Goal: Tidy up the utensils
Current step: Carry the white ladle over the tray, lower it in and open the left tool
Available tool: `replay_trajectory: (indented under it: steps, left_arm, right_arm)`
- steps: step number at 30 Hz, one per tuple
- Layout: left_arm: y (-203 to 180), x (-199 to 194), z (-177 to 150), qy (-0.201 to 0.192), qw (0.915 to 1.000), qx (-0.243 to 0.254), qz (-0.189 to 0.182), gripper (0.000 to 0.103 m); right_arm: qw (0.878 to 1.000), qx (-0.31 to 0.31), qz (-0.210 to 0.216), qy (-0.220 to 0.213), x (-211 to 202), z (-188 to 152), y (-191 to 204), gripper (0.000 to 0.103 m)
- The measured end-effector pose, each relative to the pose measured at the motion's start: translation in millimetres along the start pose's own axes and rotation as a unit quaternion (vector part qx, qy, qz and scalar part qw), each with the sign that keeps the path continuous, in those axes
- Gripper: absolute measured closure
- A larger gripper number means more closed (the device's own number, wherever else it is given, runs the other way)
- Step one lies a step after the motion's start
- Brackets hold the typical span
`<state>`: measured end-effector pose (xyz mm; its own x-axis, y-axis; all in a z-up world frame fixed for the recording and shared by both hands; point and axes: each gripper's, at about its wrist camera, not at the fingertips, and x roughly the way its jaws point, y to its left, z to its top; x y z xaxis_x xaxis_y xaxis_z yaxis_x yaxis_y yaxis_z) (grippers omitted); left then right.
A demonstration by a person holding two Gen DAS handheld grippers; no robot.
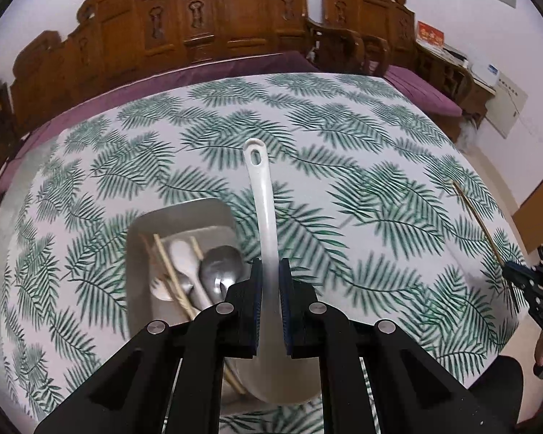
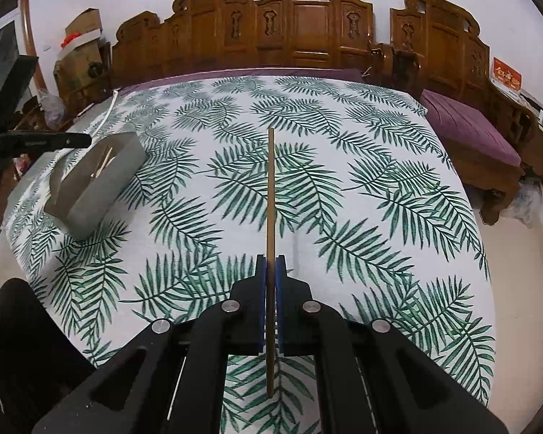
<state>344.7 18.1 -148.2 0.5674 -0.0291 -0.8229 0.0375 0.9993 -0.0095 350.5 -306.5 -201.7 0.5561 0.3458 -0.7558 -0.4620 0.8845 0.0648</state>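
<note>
- Over a table (image 1: 344,115) covered in a white cloth printed with green fern leaves, the left gripper (image 1: 270,271) is clamped on a white ladle (image 1: 262,195), its blue pads pressed to the handle near the bowl.
- The ladle's handle runs away from the camera to a slotted end; its bowl sits low behind the fingers, close to the lens.
- Just left of the ladle stands a steel tray (image 1: 137,253), holding a metal spoon (image 1: 219,266), a white spoon (image 1: 181,253) and pale chopsticks (image 1: 170,271) that cross the spoons.
- From the right wrist, the right gripper (image 2: 270,267) is closed tight on one chopstick (image 2: 270,188), held off the cloth.
- The stick passes between the pads, one end pointing out over the table and the other back towards the camera.
- In that view the tray (image 2: 90,195) stands far left on the table, well apart from the chopstick, with the left gripper (image 2: 79,140) beside its far end.
- In the left view the right gripper (image 1: 510,271) shows at the right edge, its chopstick (image 1: 478,217) slanting up from it.
- A carved wooden bench (image 2: 307,32) with purple cushions (image 2: 467,123) lines the wall beyond the table.
</note>
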Motion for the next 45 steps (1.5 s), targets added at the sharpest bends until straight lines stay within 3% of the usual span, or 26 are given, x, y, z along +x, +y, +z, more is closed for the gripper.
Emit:
replay_trajectory:
  steps: [6,11,18,23,24,26,31,37,40,45]
  left_arm:
    - [24,6,3,0.004,0.9999,0.000,0.015,0.095]
    - [33,19,-4,0.020,0.9994,0.011,0.027,0.102]
    - [41,40,-18,0.045,0.9987,0.007,0.023,0.103]
    - [52,34,-16,0.028,0.9993,-0.015,0.018,0.103]
    - [54,33,-14,0.022,0.9994,-0.017,0.018,0.102]
    - [57,33,-8,0.011,0.9995,-0.022,0.021,0.085]
    - [59,52,8,0.019,0.9990,-0.040,0.004,0.076]
    - [56,80,14,0.034,0.9986,-0.040,0.001,0.076]
    - [57,87,15,0.039,0.9986,-0.037,0.005,0.094]
    - [54,78,7,0.039,0.9991,-0.019,0.001,0.095]
  right_arm:
    - [1.000,-0.005,0.006,0.000,1,3,9,0.097]
    - [1.000,-0.020,0.006,-0.001,1,4,21,0.097]
    - [1.000,-0.029,-0.003,0.004,4,3,27,0.097]
    - [1.000,-0.023,-0.003,0.001,2,4,24,0.097]
    - [1.000,-0.023,-0.003,0.001,2,4,24,0.097]
    - [1.000,-0.022,-0.003,0.003,3,4,23,0.097]
    - [1.000,-0.017,-0.002,0.011,7,3,21,0.097]
    - [1.000,-0.016,-0.002,0.014,8,1,19,0.097]
    - [1.000,-0.013,-0.002,0.013,7,2,16,0.097]
    - [1.000,-0.016,0.000,0.011,6,4,20,0.097]
